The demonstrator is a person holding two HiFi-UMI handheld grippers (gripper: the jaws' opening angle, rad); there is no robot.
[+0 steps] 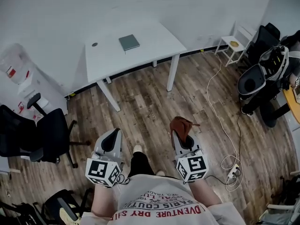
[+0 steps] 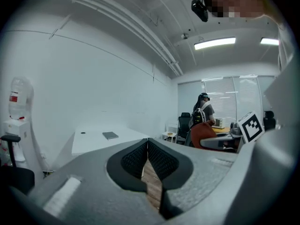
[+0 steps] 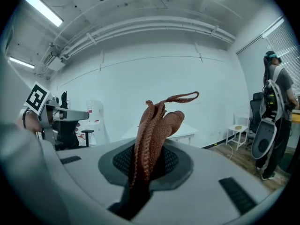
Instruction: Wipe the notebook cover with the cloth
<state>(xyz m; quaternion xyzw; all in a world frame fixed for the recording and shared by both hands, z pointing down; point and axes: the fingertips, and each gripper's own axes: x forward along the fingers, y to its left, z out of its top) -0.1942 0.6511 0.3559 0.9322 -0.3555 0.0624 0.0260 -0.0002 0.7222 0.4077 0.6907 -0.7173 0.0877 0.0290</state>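
A grey notebook (image 1: pixel 129 42) lies flat near the back of a white table (image 1: pixel 154 45) across the room, small in the left gripper view as the notebook (image 2: pixel 110 135). My right gripper (image 1: pixel 180 134) is shut on a rust-brown knitted cloth (image 1: pixel 182 126), which sticks up bunched between its jaws as the cloth (image 3: pixel 154 130). My left gripper (image 1: pixel 112 140) is shut with nothing in it, its pads (image 2: pixel 136 158) pressed together. Both grippers hang over the wooden floor, well short of the table.
A black office chair (image 1: pixel 44 137) stands at the left by a white water dispenser (image 1: pixel 18 74). A white cable and power strip (image 1: pixel 232 172) lie on the floor at right. A small white stool (image 1: pixel 232 45) and a standing person (image 3: pixel 274 121) are at right.
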